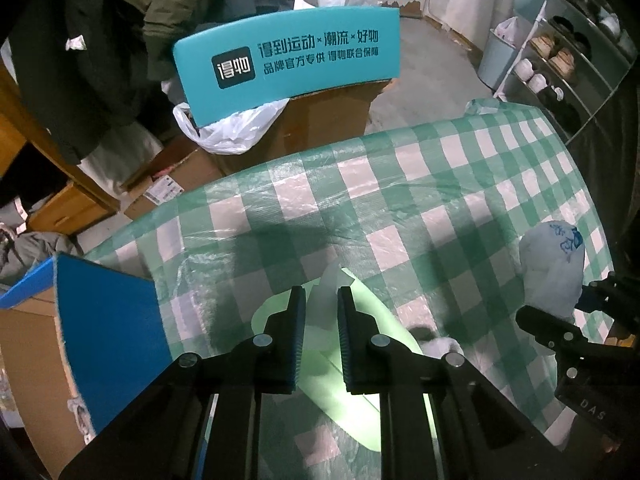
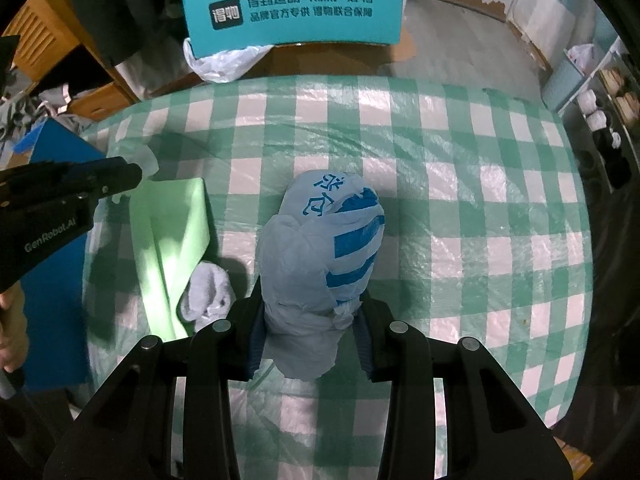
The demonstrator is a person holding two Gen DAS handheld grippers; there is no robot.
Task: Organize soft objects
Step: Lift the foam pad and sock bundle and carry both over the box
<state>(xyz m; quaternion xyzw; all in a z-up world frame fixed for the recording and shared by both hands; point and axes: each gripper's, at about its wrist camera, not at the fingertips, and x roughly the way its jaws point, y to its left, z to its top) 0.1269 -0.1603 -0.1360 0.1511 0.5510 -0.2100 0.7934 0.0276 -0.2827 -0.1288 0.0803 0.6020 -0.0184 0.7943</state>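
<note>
R gripper (image 2: 312, 320) pinching crinkly white/blue plastic bag bundle (image 2: 320, 248); L gripper (image 1: 318, 320) clamped on thin translucent plastic wisp (image 1: 326, 300).

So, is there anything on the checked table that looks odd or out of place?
Only a small thing: a grey sock lies crumpled and loose beside the folded green sheet, not sorted with anything. The bundled plastic bag is between the right tool's fingers.
</note>
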